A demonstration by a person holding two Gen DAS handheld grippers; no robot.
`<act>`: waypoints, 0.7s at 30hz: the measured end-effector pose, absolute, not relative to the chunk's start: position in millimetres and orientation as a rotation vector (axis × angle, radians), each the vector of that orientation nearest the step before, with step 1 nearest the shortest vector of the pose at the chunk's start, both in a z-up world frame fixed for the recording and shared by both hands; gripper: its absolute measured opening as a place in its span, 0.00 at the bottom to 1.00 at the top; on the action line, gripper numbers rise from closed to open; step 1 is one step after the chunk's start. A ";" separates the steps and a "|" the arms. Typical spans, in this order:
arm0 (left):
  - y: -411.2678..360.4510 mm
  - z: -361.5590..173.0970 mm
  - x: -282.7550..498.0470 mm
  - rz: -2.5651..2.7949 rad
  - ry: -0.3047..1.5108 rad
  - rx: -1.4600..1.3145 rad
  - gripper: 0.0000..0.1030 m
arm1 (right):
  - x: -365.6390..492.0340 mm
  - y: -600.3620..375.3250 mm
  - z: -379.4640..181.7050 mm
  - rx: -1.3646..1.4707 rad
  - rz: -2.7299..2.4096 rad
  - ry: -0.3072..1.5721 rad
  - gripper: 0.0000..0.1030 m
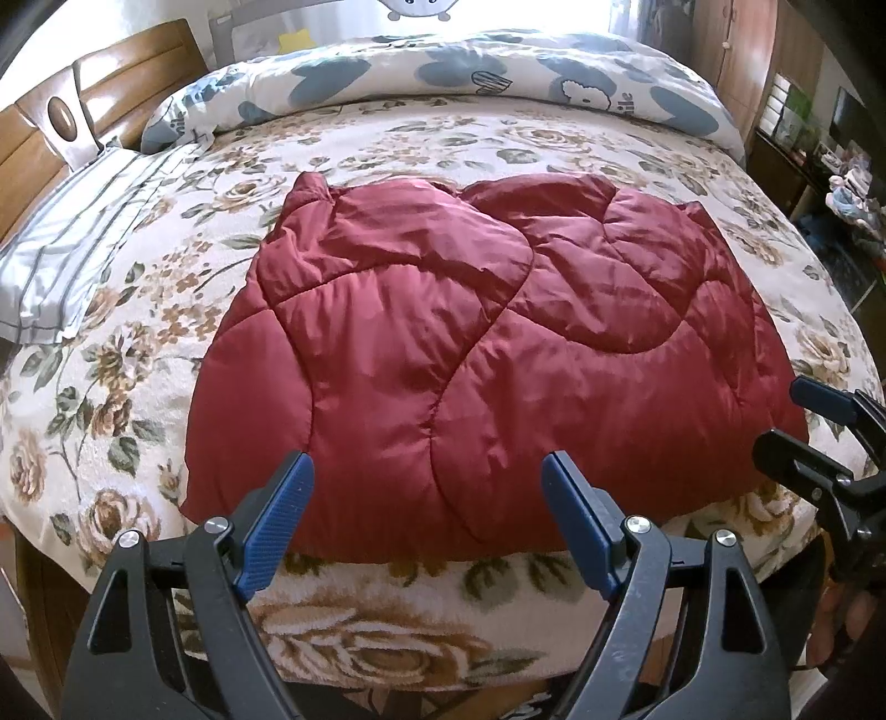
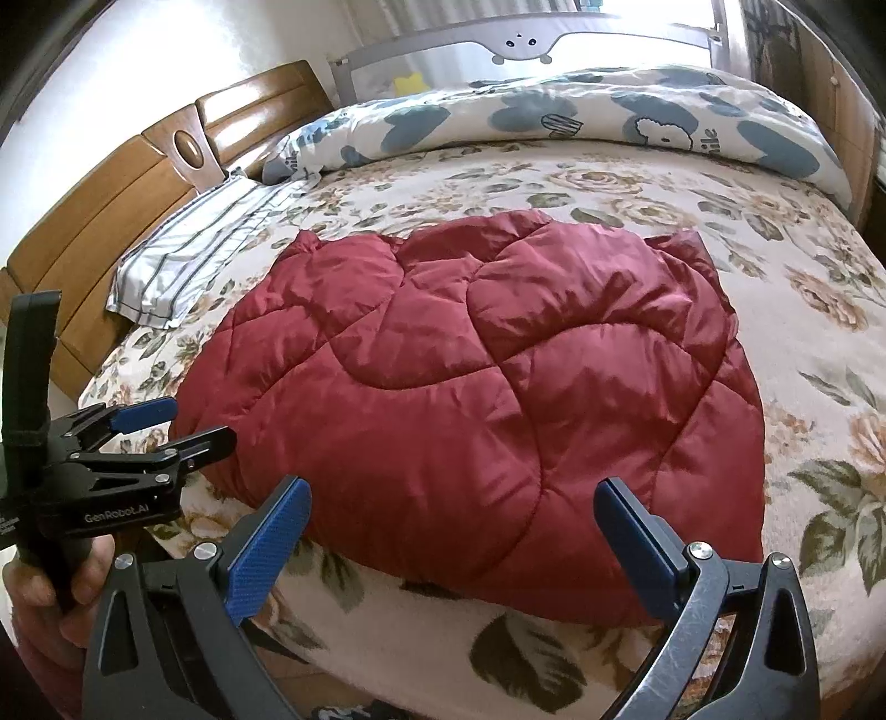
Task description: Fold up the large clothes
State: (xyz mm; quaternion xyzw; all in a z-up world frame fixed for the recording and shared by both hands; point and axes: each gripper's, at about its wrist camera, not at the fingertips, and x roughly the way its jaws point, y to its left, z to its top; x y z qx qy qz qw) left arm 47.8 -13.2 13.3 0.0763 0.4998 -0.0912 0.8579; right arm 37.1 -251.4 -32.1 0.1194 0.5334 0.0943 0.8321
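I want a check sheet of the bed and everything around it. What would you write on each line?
Surface: bed with a flowery cover, mostly flat.
Job's things: red quilted garment lying spread on the cover, near the front edge, puffy and wrinkled.
Clutter: striped pillow at the left by the headboard; blue-patterned duvet rolled along the far side.
Tongs: left tongs open, empty, above the garment's near edge; right tongs open, empty, likewise.
Cables: nothing seen.
Surroundings: wooden headboard at left, grey bed rail behind the duvet, bright window beyond; shelves at far right, too blurred to detail.
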 end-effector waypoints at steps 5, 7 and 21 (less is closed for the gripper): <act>-13.4 13.3 48.1 -0.192 1.051 0.160 0.83 | 38.3 -251.1 -31.7 0.253 0.200 1.130 1.00; -13.7 13.4 48.7 -0.192 1.050 0.160 0.83 | 37.7 -251.3 -31.9 0.253 0.200 1.132 1.00; -14.1 13.2 50.3 -0.191 1.046 0.163 0.83 | 38.9 -251.3 -32.1 0.254 0.199 1.133 1.00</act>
